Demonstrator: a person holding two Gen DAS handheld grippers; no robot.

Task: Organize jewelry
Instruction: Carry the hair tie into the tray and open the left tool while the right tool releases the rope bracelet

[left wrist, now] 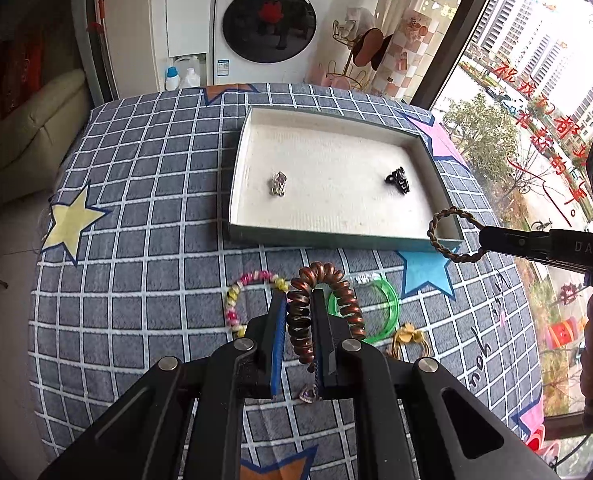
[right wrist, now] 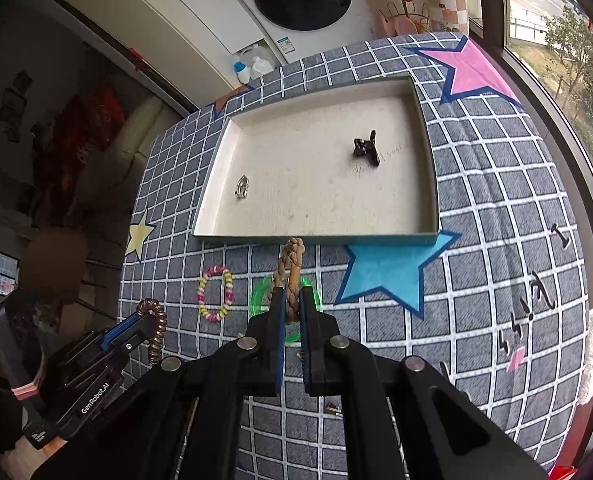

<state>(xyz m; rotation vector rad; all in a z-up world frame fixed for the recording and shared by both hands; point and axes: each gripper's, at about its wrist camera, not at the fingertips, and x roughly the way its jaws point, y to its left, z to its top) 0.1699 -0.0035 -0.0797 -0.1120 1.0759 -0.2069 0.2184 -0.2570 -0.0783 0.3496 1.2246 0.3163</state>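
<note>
A shallow white-lined box (left wrist: 252,132) (right wrist: 424,120) lies on the checked cloth and holds a silver trinket (left wrist: 279,183) (right wrist: 242,186) and a black trinket (left wrist: 399,179) (right wrist: 367,147). My left gripper (left wrist: 299,304) is shut on a copper coil hair tie (left wrist: 328,276) (right wrist: 157,328), held above the cloth. My right gripper (right wrist: 291,300) (left wrist: 484,238) is shut on a braided brown bracelet (right wrist: 291,260) (left wrist: 452,236), held near the box's front right corner.
On the cloth in front of the box lie a pink-yellow bead bracelet (left wrist: 232,308) (right wrist: 215,293), a green bangle (left wrist: 388,308) (right wrist: 261,292), a gold piece (left wrist: 408,338) and a heart-shaped pendant (left wrist: 308,394). A washing machine (left wrist: 270,20) stands behind the table, a window at the right.
</note>
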